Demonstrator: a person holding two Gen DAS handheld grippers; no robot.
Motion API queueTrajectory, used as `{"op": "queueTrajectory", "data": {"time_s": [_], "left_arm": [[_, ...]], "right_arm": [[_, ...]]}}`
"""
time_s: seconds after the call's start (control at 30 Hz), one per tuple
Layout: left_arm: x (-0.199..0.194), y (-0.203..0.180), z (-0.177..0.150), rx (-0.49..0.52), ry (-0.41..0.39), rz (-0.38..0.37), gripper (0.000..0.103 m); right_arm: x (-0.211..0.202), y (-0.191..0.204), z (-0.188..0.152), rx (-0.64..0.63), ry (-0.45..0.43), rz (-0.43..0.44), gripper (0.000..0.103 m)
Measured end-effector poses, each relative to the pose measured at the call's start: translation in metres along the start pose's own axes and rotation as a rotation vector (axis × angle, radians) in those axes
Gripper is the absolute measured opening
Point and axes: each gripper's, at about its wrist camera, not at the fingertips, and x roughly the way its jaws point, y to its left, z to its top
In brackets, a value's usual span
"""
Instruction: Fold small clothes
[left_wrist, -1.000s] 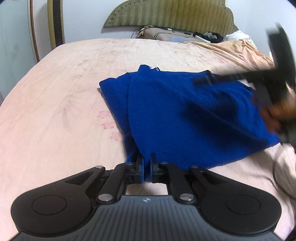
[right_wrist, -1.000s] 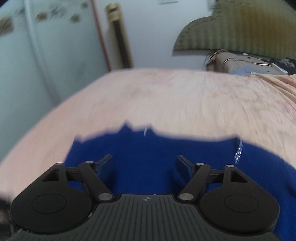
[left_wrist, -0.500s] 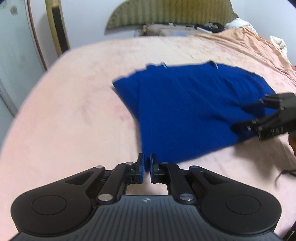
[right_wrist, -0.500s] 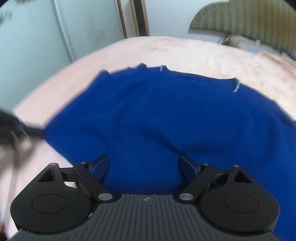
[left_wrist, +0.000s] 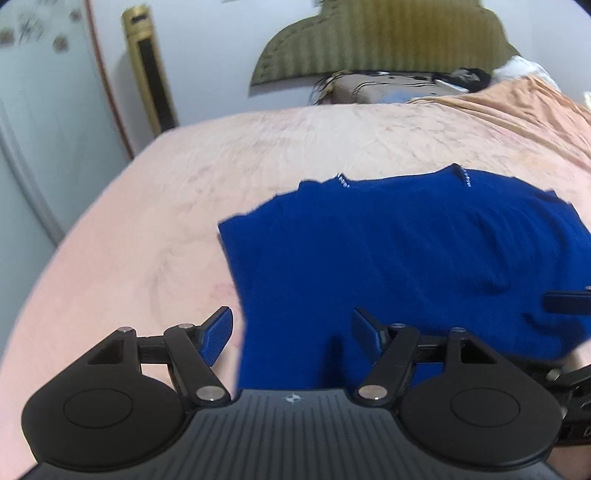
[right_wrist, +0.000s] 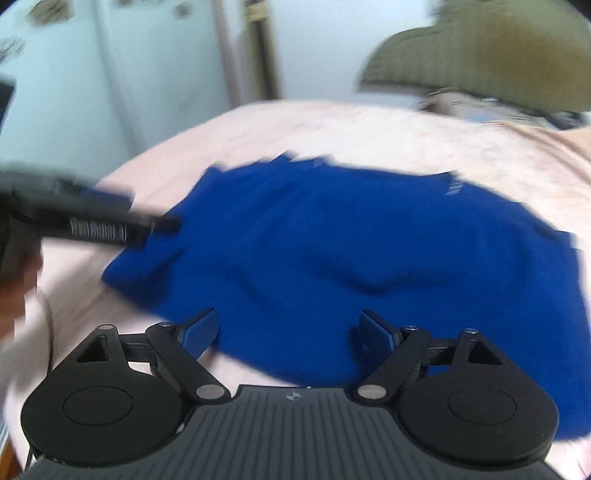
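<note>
Though R view blurred: both hand-held grippers (left_wrist: 291, 334) (right_wrist: 288, 328) apart, left's just-opening, blue garment (left_wrist: 406, 258) cut off.

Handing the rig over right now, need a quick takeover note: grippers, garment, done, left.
Left gripper: open, jaws have just been opening; the near edge of the blue garment lies between the pads, not pinched.
Right gripper: open, has been widening, over the garment's near edge, holding nothing.
Garment: flat on the pink bedspread, left side already folded over, a few wrinkles.
Left: remaining folds; how many I can't tell.
</note>
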Motion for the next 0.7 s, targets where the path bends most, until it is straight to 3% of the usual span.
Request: {"op": "queueTrajectory", "data": {"time_s": [0.07,0.37,0.57,0.7], "left_arm": [[0.003,-0.002,-0.002,-0.027,0.009,0.006,0.071],[0.003,-0.009,-0.007,0.003,0.010,0.069,0.071],[0.005,-0.013,-0.008,0.020,0.022,0.080,0.071],[0.006,-0.014,-0.009,0.029,0.024,0.094,0.071]], "right_arm": [[-0.005,-0.003,0.001,0.019,-0.032,-0.072,0.090],[-0.012,-0.029,-0.014,0.087,-0.071,-0.219,0.097],[0.004,-0.040,-0.023,0.066,0.021,-0.252,0.099],[0.003,-0.040,-0.027,0.093,0.005,-0.244,0.099]]}}
